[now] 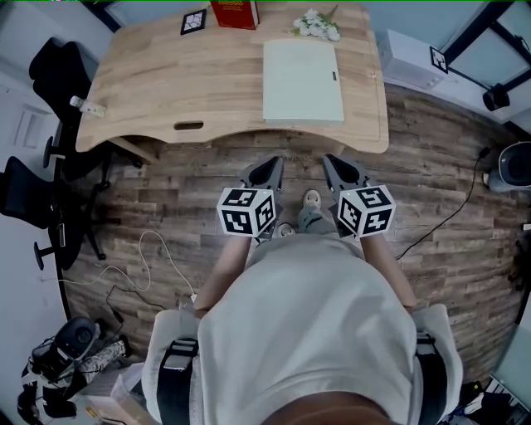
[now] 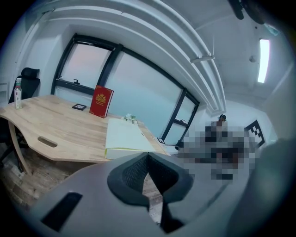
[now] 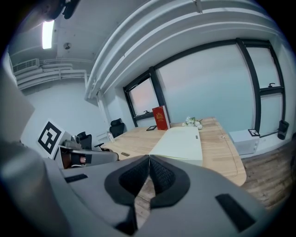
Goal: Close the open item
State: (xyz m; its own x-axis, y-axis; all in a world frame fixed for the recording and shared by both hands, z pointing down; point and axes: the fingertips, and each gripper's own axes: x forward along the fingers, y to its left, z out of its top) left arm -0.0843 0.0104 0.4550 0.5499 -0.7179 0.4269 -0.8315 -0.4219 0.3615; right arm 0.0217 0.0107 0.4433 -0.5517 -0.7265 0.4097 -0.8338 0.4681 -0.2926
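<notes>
Apparently, the pale flat case (image 1: 303, 81) is already lying shut: its cover is seen flat and flush on the wooden desk (image 1: 166, 83), at the desk's right half near the front edge, with a small dark tab at its right side and a yellow-green line along its near edge in the left gripper view. No raised lid or gap can be made out, so the closing step is judged done, or nearly so.

A spray of white flowers (image 1: 315, 26) lies just beyond the case, and a red book (image 1: 234, 12) stands further left at the back, beside a black-and-white marker tile (image 1: 193, 21).

The left gripper (image 1: 274, 166) and the right gripper (image 1: 334, 166) are held side by side over the plank floor, short of the desk's front edge and well apart from the case. On both, the jaws are pressed together with nothing between them.

If anything is called for next, it is judged to be only a check that the cover sits fully down, with a light press from above.
</notes>
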